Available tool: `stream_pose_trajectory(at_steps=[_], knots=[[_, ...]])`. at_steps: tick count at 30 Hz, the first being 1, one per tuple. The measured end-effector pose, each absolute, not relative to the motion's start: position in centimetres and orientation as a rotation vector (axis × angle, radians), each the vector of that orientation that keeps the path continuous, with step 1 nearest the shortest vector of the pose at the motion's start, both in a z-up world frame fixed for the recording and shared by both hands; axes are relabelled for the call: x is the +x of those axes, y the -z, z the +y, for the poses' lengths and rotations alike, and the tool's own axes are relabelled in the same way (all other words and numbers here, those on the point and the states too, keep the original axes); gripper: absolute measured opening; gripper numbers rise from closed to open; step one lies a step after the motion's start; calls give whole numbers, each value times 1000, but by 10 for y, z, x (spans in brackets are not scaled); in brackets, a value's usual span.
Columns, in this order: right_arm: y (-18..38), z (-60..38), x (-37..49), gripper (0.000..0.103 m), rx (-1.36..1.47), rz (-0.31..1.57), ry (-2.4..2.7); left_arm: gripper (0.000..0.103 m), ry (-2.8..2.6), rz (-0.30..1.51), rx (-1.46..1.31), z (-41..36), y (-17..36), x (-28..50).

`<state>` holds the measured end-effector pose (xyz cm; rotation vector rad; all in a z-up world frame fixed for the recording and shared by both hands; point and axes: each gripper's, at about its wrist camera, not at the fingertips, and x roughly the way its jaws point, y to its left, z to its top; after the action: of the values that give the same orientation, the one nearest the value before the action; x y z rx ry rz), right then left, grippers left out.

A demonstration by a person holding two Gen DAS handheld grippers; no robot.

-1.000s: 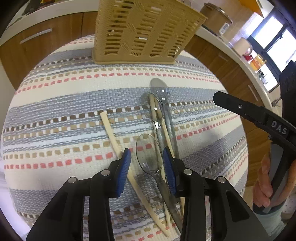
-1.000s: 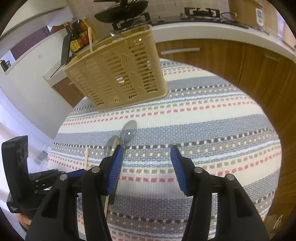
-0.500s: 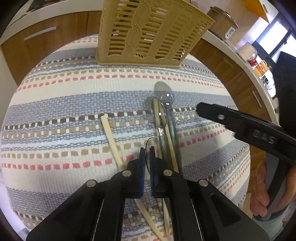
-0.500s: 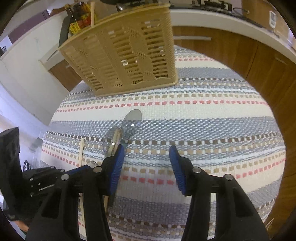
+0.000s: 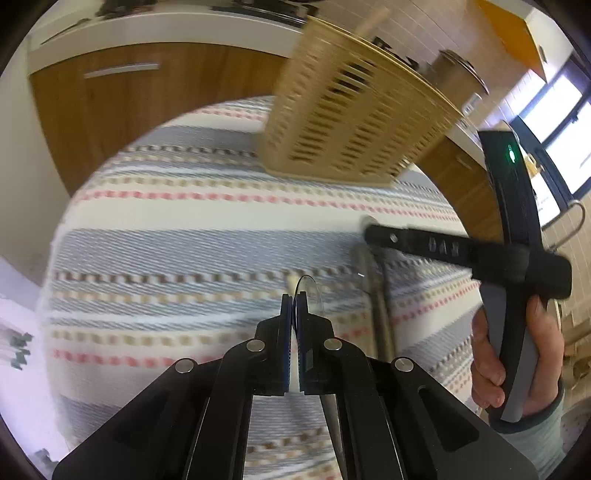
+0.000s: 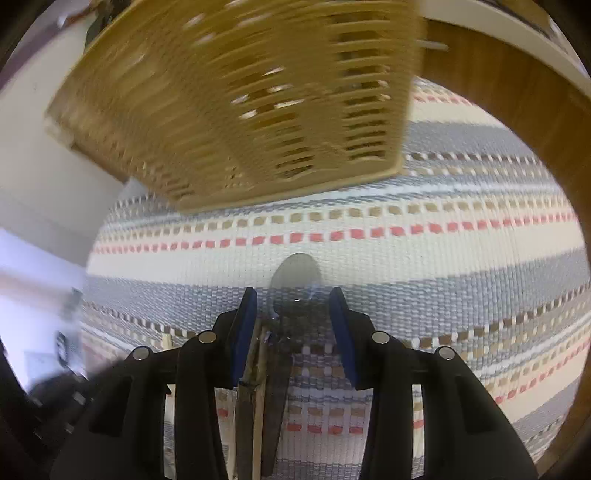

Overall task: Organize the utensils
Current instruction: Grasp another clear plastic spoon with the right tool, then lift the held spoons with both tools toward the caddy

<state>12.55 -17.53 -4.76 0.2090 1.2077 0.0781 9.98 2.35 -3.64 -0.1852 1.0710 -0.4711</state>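
My left gripper (image 5: pixel 295 306) is shut on a clear plastic spoon (image 5: pixel 312 291), whose bowl sticks up past the pads, a little above the striped cloth (image 5: pixel 177 251). My right gripper (image 6: pixel 293 306) hangs low over the cloth with its jaws closing. A second clear spoon (image 6: pixel 295 273) lies between its fingers, and the pads do not touch it. Beside that spoon, under the left finger, lie a pale chopstick (image 6: pixel 260 373) and another handle. The tan slotted basket (image 6: pixel 240 103) stands just beyond. The right gripper (image 5: pixel 406 240) also shows in the left wrist view.
The basket (image 5: pixel 354 122) holds a wooden stick (image 5: pixel 373 18) at its top. A person's hand (image 5: pixel 517 369) grips the right tool's handle. A chopstick (image 5: pixel 291 284) lies on the cloth behind my left pads. Wooden cabinets (image 5: pixel 110 103) and a white counter ring the cloth-covered table.
My left gripper shut on the clear spoon and carried it off the cloth, sideways. My right gripper came down and forward toward the basket, over the other spoon, its jaws narrowing.
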Motion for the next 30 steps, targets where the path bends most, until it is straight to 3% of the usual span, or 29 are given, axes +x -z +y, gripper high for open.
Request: stream_pose_trajectory(at_steps=[6, 9, 24, 26, 30], knots=[[50, -146, 130, 37, -27, 1229, -26, 0, 441, 1098, -186, 49, 48, 114], [50, -154, 131, 31, -21, 1266, -41, 0, 447, 1110, -171, 50, 56, 121], [56, -219, 102, 31, -24, 1322, -57, 6, 481, 1166, -134, 59, 64, 140], [57, -216, 102, 31, -19, 1328, -60, 10, 484, 1178, -158, 62, 64, 142], [58, -210, 107, 32, -15, 1328, -68, 36, 463, 1169, -156, 67, 58, 140]])
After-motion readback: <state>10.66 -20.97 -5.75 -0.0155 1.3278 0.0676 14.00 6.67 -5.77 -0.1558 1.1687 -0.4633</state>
